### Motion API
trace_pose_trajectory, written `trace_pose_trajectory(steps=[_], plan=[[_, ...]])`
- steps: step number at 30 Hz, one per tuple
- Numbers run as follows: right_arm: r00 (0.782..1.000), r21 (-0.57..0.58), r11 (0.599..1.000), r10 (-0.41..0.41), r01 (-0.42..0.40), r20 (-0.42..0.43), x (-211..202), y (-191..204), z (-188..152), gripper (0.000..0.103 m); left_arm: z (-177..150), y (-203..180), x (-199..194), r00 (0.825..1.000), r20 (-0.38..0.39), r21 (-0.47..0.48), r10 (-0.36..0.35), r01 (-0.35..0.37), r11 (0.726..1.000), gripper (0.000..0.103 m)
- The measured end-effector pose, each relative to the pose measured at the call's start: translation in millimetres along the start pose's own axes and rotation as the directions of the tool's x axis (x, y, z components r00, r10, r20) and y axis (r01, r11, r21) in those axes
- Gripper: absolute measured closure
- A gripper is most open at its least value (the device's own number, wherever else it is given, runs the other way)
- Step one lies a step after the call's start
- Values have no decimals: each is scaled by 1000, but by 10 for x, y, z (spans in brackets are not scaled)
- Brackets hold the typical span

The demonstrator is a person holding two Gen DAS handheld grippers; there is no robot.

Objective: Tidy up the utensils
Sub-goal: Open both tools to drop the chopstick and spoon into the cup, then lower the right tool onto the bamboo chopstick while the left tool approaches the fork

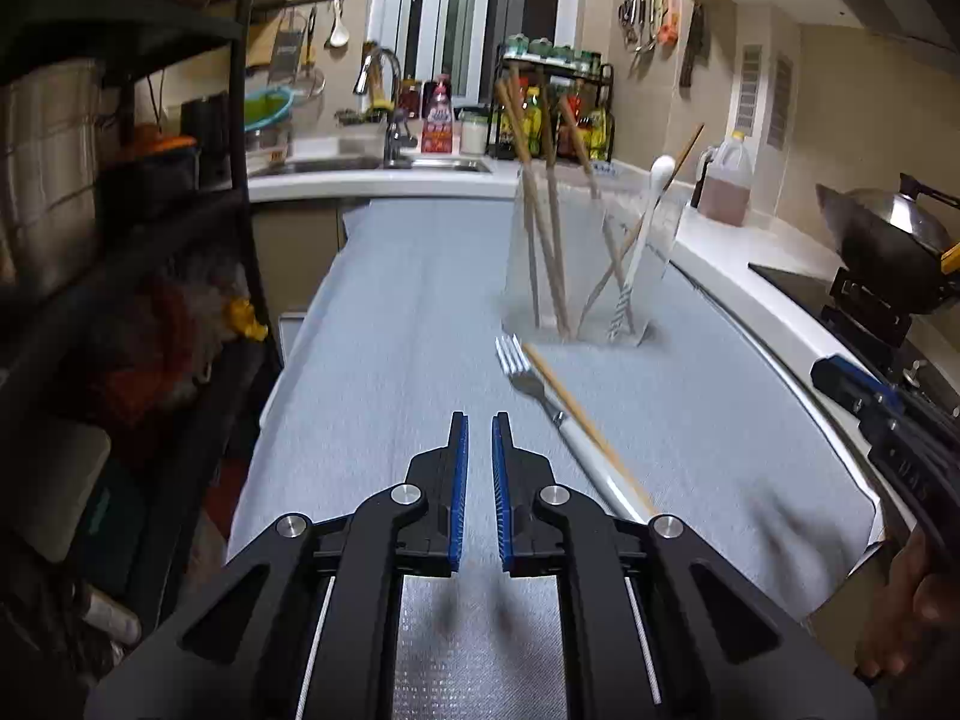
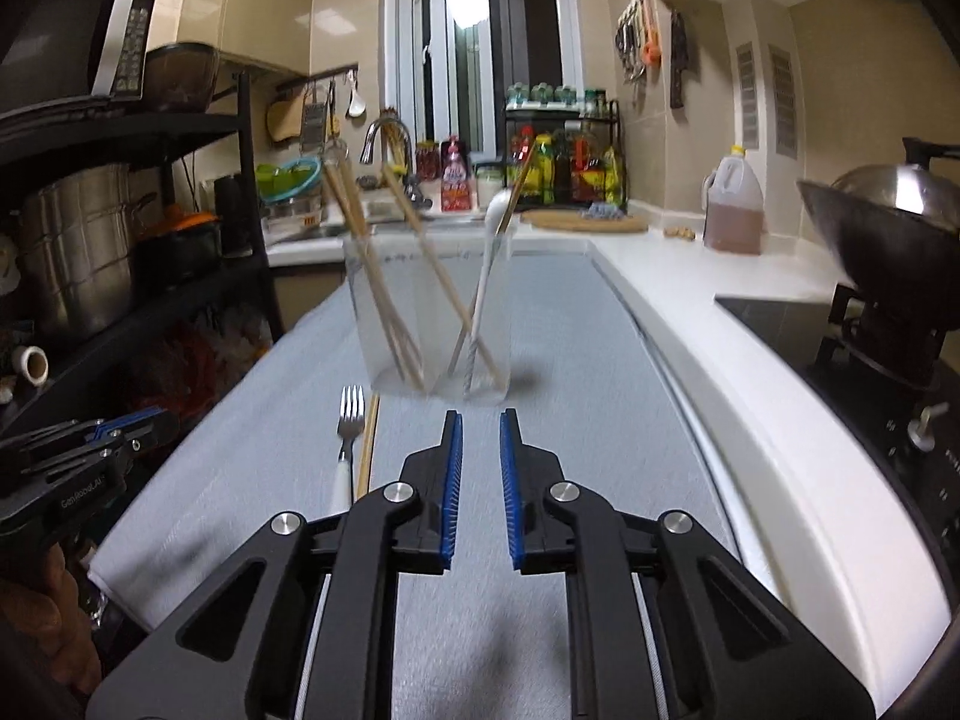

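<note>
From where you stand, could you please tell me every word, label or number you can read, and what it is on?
"GenRobot.AI", roughly, small and partly blurred: on the side of the left hand-held gripper seen from the right wrist camera.
Pink bottle label: too blurred to read.
Sauce bottles on the rack: labels too small.
Microwave buttons: unreadable.

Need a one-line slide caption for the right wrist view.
Right tongs, empty and nearly closed, face a clear two-compartment holder of wooden chopsticks; white-handled steel fork and one loose wooden chopstick remain outside.
</note>
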State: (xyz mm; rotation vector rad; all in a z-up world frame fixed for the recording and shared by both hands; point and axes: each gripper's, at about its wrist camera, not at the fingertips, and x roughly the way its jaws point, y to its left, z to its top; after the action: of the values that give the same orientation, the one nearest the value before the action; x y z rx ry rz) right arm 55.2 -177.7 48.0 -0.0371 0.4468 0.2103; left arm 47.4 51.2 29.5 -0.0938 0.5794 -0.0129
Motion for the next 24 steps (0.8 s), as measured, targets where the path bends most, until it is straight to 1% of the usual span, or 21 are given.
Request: trace_pose_trajectory(steps=[2, 5, 8, 11, 12, 13, 18, 21, 24], plan=[[999, 11, 1000, 15, -14, -49, 105, 26, -109, 90, -5, 35, 35, 1000, -9, -12, 2, -2, 1000, 94], [990, 24, 998, 66, -64, -123, 257, 90, -243, 89, 3, 116, 57, 1000, -8, -30, 15, -15, 999, 94], [979, 13, 994, 108, -107, -173, 369, 193, -316, 88, -35, 154, 104, 1000, -29, -54, 12, -14, 998, 94], [969, 2, 990, 135, -138, -205, 437, 306, -380, 83, -57, 155, 119, 999, -35, -55, 11, -13, 998, 94], [965, -9, 989, 140, -146, -221, 461, 341, -411, 80, -65, 145, 121, 999, -35, -52, 10, -12, 999, 94], [961, -21, 988, 144, -153, -237, 482, 378, -442, 79, -64, 139, 123, 999, -35, -50, 9, -11, 999, 94], [950, -66, 984, 142, -167, -279, 519, 467, -558, 79, -65, 123, 124, 999, -33, -49, 8, -10, 999, 94], [954, -94, 984, 121, -152, -275, 515, 506, -571, 79, -80, 117, 121, 999, -36, -48, 7, -8, 999, 94], [955, -96, 985, 111, -142, -274, 510, 484, -561, 81, -77, 114, 107, 999, -32, -43, 3, -4, 999, 94]])
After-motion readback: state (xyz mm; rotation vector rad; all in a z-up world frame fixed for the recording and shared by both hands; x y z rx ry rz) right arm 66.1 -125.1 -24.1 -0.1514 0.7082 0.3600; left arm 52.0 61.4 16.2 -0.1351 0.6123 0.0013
